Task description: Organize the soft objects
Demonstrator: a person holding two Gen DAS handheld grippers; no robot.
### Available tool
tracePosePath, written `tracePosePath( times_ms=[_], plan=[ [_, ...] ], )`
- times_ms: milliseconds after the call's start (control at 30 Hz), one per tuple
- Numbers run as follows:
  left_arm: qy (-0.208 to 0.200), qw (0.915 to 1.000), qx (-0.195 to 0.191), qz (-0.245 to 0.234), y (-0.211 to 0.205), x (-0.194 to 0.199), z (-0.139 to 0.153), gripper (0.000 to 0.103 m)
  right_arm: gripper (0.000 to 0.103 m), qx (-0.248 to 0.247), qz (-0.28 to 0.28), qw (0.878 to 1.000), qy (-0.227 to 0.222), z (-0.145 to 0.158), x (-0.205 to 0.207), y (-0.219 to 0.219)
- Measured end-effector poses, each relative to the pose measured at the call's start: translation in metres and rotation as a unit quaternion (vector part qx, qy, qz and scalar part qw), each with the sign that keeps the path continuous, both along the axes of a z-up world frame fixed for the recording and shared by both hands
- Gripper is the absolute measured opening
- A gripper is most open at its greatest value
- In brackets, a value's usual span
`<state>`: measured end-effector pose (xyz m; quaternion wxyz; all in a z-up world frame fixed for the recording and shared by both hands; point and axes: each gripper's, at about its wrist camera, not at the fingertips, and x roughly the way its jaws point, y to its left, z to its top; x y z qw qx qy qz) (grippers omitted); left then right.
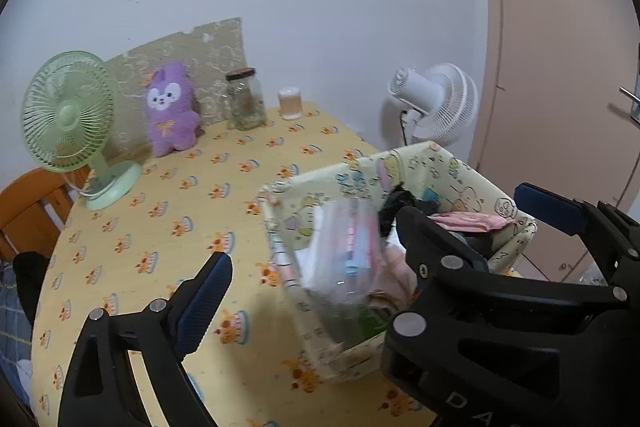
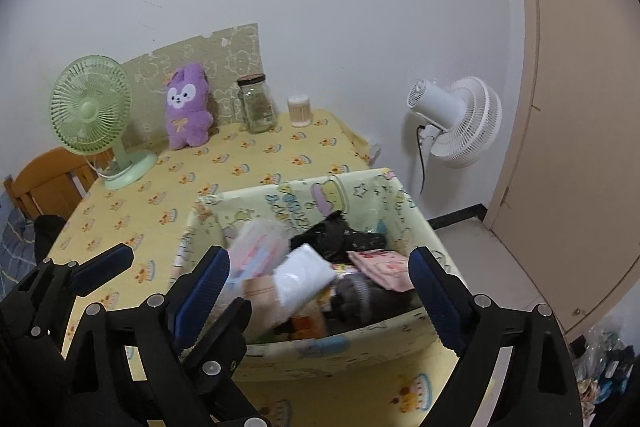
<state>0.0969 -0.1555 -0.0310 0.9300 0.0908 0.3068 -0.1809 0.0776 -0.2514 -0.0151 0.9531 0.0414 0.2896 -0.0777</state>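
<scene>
A yellow cartoon-print fabric box [image 2: 360, 187] stands on the table's near right part, filled with soft things: a white folded cloth [image 2: 304, 277], a black bundle [image 2: 336, 235], a pink cloth [image 2: 380, 267] and a grey item [image 2: 360, 293]. A clear packet with pink and blue print [image 1: 344, 251] is blurred over the box's left side; it also shows in the right wrist view [image 2: 260, 243]. My left gripper [image 1: 384, 227] is open above the box. My right gripper [image 2: 320, 287] is open over the box. A purple plush bunny [image 1: 170, 111] leans at the back.
A green desk fan [image 1: 68, 119] stands at the back left, with a glass jar [image 1: 245, 101] and a small container [image 1: 290, 103] by the wall. A white fan [image 2: 456, 123] hangs on the wall at right. A wooden chair [image 2: 44, 183] is at the left. A door [image 2: 580, 107] is at the right.
</scene>
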Motion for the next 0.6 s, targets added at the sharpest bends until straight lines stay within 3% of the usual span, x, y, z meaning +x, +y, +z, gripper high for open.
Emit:
tracePosePath(
  times_ms=[600],
  plan=[
    [-0.056, 0.9946, -0.021, 0.085, 0.076, -0.03, 0.025, 0.1, 0.098, -0.02, 0.04, 0.998, -0.039, 0.026, -0.018, 0.065]
  ],
)
